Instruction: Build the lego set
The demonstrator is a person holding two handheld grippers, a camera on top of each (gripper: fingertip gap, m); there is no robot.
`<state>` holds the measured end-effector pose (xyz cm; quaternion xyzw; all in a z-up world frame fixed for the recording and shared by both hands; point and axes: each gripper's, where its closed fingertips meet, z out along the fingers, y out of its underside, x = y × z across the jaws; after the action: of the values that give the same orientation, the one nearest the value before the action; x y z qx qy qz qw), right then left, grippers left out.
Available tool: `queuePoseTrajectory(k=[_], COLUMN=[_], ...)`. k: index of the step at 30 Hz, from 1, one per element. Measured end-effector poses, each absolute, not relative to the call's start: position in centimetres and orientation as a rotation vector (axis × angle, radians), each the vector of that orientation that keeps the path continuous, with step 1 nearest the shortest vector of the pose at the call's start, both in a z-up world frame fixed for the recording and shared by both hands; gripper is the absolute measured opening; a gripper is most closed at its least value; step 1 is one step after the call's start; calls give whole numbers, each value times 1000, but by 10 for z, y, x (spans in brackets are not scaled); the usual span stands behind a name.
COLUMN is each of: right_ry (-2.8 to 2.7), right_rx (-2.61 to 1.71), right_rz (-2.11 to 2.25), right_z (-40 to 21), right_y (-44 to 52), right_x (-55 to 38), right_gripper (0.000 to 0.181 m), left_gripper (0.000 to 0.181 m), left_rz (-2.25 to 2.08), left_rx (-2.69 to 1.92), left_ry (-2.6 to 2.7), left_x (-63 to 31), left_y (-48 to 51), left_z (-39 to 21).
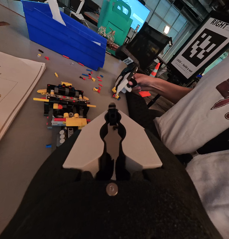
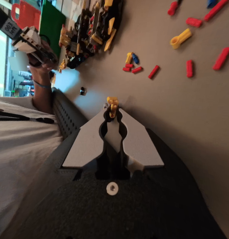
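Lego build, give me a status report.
Left gripper shut on black piece. Right gripper shut on yellow connector. Partly built model on table, loose pins scattered nearby.

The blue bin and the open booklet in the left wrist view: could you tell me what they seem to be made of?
Blue bin: seemingly moulded plastic, given its uniform saturated colour and stepped, slightly glossy walls. Booklet: paper, with a matte white surface and stacked thin page edges visible along its side.

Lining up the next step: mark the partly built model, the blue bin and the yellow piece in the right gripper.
partly built model (image 1: 64,102), left wrist view, grey beam.
blue bin (image 1: 67,38), left wrist view, side wall.
yellow piece (image 2: 112,103), right wrist view, top end.
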<state>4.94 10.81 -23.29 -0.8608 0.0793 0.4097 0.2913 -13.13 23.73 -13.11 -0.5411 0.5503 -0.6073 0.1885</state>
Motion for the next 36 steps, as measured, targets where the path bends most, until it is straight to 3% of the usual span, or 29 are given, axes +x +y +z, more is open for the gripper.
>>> queuePoseTrajectory(k=[6,15,18,26,36], right_ry=[62,-132,-328,-523,-503], right_rx=[-2264,-1484,-1397,-1150,-1064], right_rz=[976,1175,1168,1773,1797], right_z=[-212,-55,-53,-39,-32], right_y=[127,197,215,232,241], right_x=[40,-29,-56,-136,-153], right_gripper=[7,6,6,7,7], left_gripper=[8,7,7,7,7], left_rz=[-1710,-2068,-2287,-2641,-2701], left_rx=[-1517,-1396,-1309,-1049,-935], left_ry=[1538,1312,1300,1235,1184], left_x=[-128,-120,-132,-158,-172], left_y=[235,216,205,192,203], left_z=[-130,-92,-75,-42,-33])
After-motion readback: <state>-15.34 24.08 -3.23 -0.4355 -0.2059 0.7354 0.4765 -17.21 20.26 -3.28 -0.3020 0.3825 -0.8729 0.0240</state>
